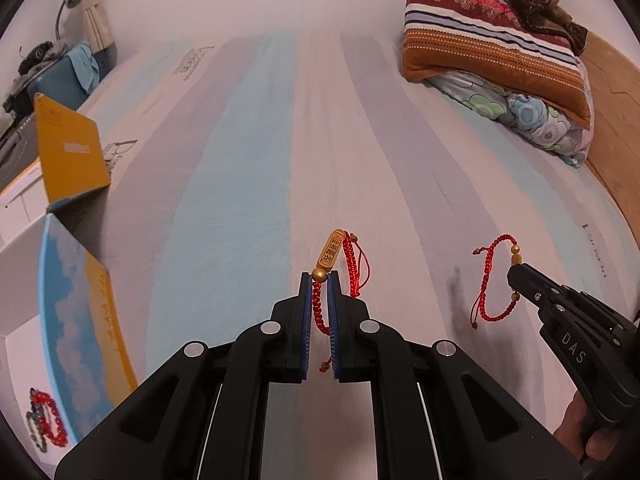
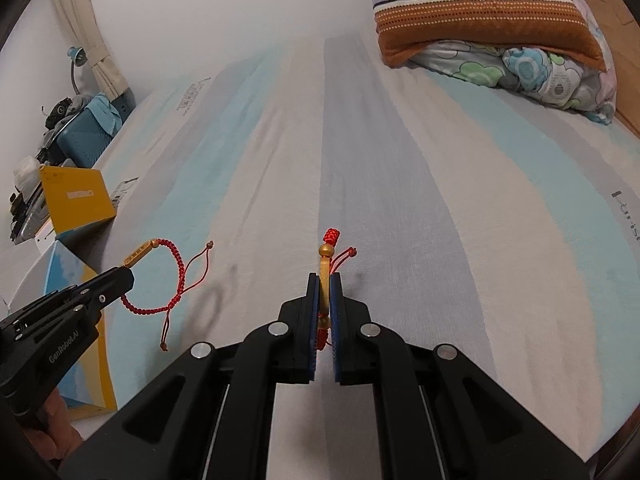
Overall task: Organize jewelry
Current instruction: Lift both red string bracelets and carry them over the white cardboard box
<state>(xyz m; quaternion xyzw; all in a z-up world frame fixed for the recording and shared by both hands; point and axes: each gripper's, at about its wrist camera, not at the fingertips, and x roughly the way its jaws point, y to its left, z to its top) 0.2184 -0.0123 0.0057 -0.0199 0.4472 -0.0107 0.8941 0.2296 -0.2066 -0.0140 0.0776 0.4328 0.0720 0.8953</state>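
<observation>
Black left tongs [image 1: 320, 280], nearest the lens in the left wrist view, are pinching shut on the braided cord of a red bracelet [image 1: 352, 264], just below its small gold bead. Its engraved gold bar charm [image 1: 330, 251] is standing up above the tips, and the loose cord ends are hanging beside the right finger. Right tongs [image 1: 516, 280], entering from the right edge of the same view, are closing fully on the gold charm of a second red bracelet [image 1: 490, 280], whose loop is dangling clear above the bed [image 1: 240, 160]. Seen from the right wrist, the right tongs [image 2: 325, 280] are gripping that charm edge-on between blue pads [image 2: 314, 300], with a gold bead and red knot showing above the tips. Both bracelets are hanging near the front edge of the bed, over the striped sheet. At the bed's left edge an open white box [image 1: 24, 280] with a blue-and-yellow lining is holding beaded bracelets [image 1: 46, 420], and a yellow lid [image 1: 70, 152] is standing behind it. Folded bedding [image 1: 492, 44] is lying at the far right corner.
</observation>
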